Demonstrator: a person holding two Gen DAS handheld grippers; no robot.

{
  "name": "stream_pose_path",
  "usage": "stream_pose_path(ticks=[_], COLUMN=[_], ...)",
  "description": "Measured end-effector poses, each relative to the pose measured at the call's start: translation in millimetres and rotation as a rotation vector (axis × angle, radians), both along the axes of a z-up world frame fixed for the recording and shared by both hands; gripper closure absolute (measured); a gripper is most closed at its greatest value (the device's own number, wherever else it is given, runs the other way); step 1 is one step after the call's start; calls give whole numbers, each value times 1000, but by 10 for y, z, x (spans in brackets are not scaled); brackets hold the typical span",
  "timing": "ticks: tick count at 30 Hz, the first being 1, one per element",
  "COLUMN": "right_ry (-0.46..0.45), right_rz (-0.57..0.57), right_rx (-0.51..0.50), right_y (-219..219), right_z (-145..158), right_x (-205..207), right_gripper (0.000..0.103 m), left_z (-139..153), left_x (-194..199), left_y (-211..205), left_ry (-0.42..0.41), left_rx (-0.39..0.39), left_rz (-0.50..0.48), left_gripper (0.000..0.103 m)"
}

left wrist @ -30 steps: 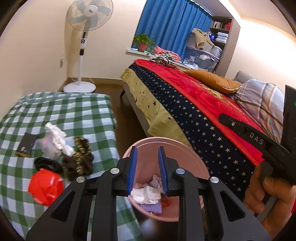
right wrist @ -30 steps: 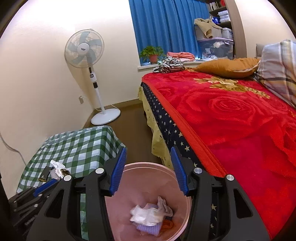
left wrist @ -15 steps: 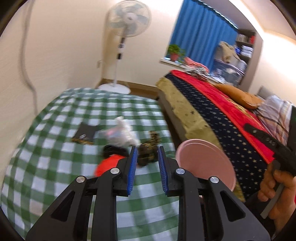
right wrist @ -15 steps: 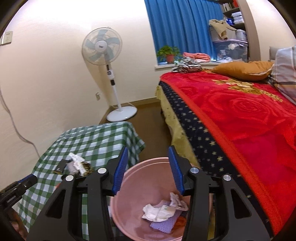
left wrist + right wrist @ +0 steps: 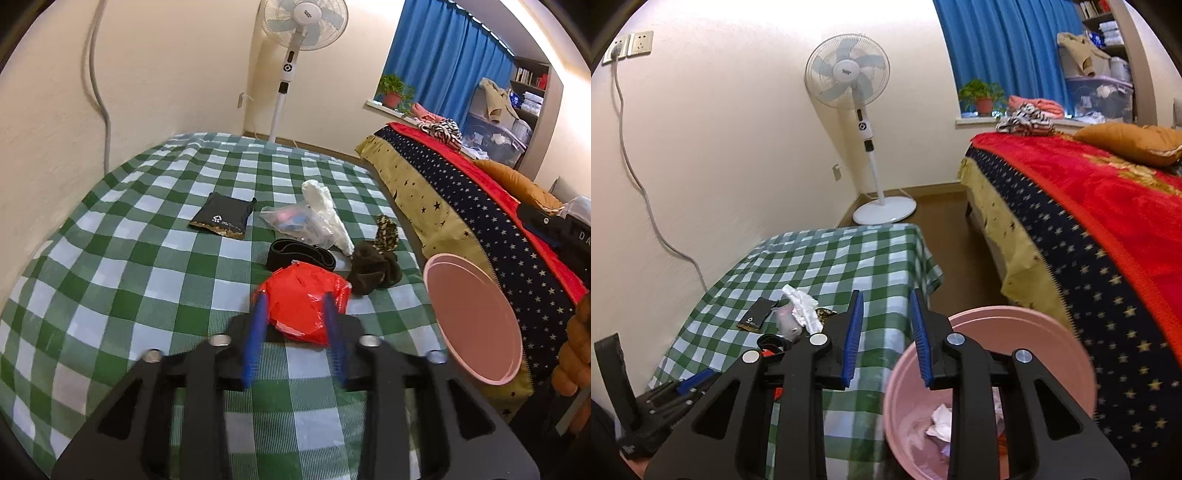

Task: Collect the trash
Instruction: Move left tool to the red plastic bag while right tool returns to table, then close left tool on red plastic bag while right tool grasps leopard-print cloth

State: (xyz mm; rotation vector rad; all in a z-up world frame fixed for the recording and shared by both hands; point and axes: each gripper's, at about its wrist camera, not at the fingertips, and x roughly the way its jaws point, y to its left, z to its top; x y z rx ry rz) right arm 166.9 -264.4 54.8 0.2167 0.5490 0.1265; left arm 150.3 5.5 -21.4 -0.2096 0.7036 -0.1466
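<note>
A crumpled red plastic wrapper (image 5: pixel 303 302) lies on the green checked tablecloth (image 5: pixel 147 258). My left gripper (image 5: pixel 293 299) is open with its blue fingers on either side of the wrapper's near edge. Behind it lie a black band (image 5: pixel 299 256), a clear plastic bag (image 5: pixel 295 221), a white tissue (image 5: pixel 325 206), a dark pouch (image 5: pixel 223 218) and brown cloth (image 5: pixel 375 264). The pink bin (image 5: pixel 476 317) stands right of the table. My right gripper (image 5: pixel 884 299) is open and empty above the bin's (image 5: pixel 1015 332) left rim; crumpled paper (image 5: pixel 940 421) lies inside.
A bed with a red and starred blanket (image 5: pixel 1108 221) runs along the right. A white standing fan (image 5: pixel 864 140) stands in the corner beyond the table. A grey cable (image 5: pixel 639 184) hangs down the left wall.
My left gripper swung from over the bin to the table, came down around the red wrapper and opened wider. My right gripper shifted left over the bin's rim and narrowed.
</note>
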Motion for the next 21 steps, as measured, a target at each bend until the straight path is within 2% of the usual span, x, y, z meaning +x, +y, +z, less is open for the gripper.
stream_pose_path(ticks=[5, 14, 17, 18, 21], right_ry=[34, 107, 136, 148, 178], right_rz=[30, 90, 117, 128, 153], right_rx=[-4, 20, 22, 21, 15], right_y=[141, 324, 438, 485, 599], right_z=[-155, -426, -522, -560, -663], right_x=[171, 436, 530, 557, 631], right_gripper=[76, 75, 73, 71, 67], left_z=[-123, -403, -437, -437, -448], left_x=[141, 354, 351, 354, 360], left_y=[3, 99, 86, 90, 109], left_ry=[33, 167, 176, 175, 172], left_rx=[-21, -148, -148, -152, -171], left_rz=[13, 28, 26, 22, 12], left_gripper=[44, 42, 44, 51, 63])
